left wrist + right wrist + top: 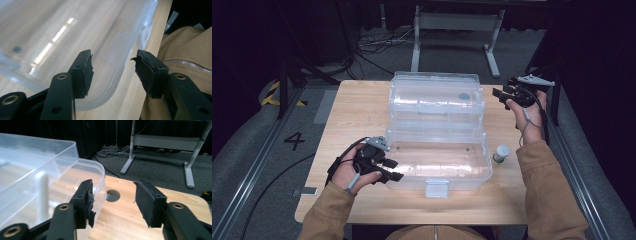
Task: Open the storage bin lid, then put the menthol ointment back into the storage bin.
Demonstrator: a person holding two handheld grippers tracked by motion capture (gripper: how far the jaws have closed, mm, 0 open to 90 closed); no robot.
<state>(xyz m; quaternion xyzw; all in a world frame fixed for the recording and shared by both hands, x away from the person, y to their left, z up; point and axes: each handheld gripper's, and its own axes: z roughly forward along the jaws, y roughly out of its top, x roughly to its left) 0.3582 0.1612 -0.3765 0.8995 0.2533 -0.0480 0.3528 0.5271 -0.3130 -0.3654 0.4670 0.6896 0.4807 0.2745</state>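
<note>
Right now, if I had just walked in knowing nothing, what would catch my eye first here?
A big clear plastic box lies open in the middle of the wooden table, its lid thrown back toward the far edge. A hand at each side holds black tongs, both open and empty: the left tongs at the box's near left corner, the right tongs by the lid's far right end. A small white-capped bottle stands to the right of the box.

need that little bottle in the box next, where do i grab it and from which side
Grip the bottle around its body just under the white cap, coming straight down from above. It stands upright on the table, right of the clear box, with free space around it for the jaws.
</note>
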